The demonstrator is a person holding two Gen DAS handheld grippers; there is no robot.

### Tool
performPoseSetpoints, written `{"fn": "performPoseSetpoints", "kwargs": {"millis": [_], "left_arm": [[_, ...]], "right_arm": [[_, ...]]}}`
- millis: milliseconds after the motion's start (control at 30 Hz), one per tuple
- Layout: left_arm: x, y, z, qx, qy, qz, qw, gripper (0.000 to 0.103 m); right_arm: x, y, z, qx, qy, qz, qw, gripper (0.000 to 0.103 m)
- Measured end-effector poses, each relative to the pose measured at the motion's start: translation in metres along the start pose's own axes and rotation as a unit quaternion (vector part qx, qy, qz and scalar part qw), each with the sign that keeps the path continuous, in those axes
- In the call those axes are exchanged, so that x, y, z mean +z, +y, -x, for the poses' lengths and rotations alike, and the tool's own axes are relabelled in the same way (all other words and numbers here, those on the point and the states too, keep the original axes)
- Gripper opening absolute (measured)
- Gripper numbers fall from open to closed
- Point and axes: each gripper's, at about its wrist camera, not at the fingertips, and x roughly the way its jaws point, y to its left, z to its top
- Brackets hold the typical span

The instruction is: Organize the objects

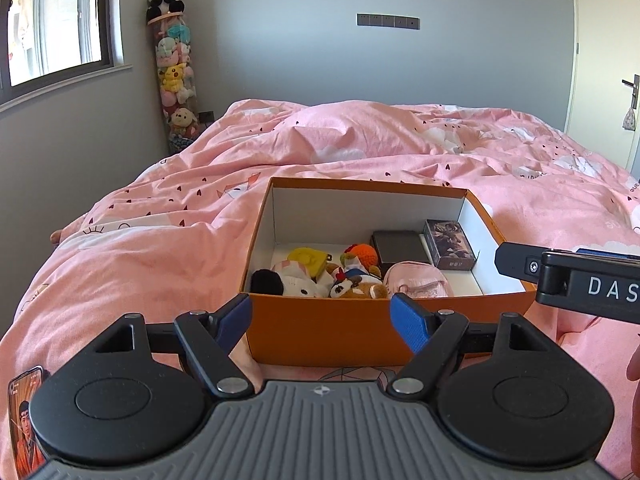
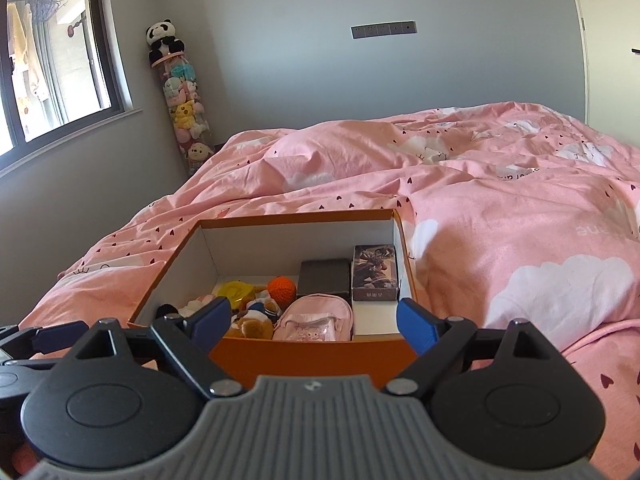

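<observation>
On pink bedding, orange box [image 1: 320, 332], both grippers [image 1: 320, 320] [image 2: 312, 324] spread, empty

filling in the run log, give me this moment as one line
left gripper: open, empty | right gripper: open, empty | box: on bed, open, holds plush toys, pink pouch, card box

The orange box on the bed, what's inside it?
In the orange box: small plush toys, an orange crochet ball, a pink pouch, a dark case, a card box. Anything underneath is hidden.
</observation>
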Motion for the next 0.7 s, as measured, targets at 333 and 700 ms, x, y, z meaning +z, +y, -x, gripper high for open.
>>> {"fn": "performPoseSetpoints", "kwargs": {"millis": [333,700], "left_arm": [[0.001,-0.005,0.001,0.003,-0.002,-0.009,1.0000,0.092],[-0.011,-0.010,-0.013,0.011,0.045,0.000,0.9989,0.092]], "right_arm": [[-0.002,0.000,-0.007,-0.002,0.014,0.004,1.000,0.090],[-0.014,-0.009,-0.012,-0.028,0.032,0.008,0.999,0.090]]}}
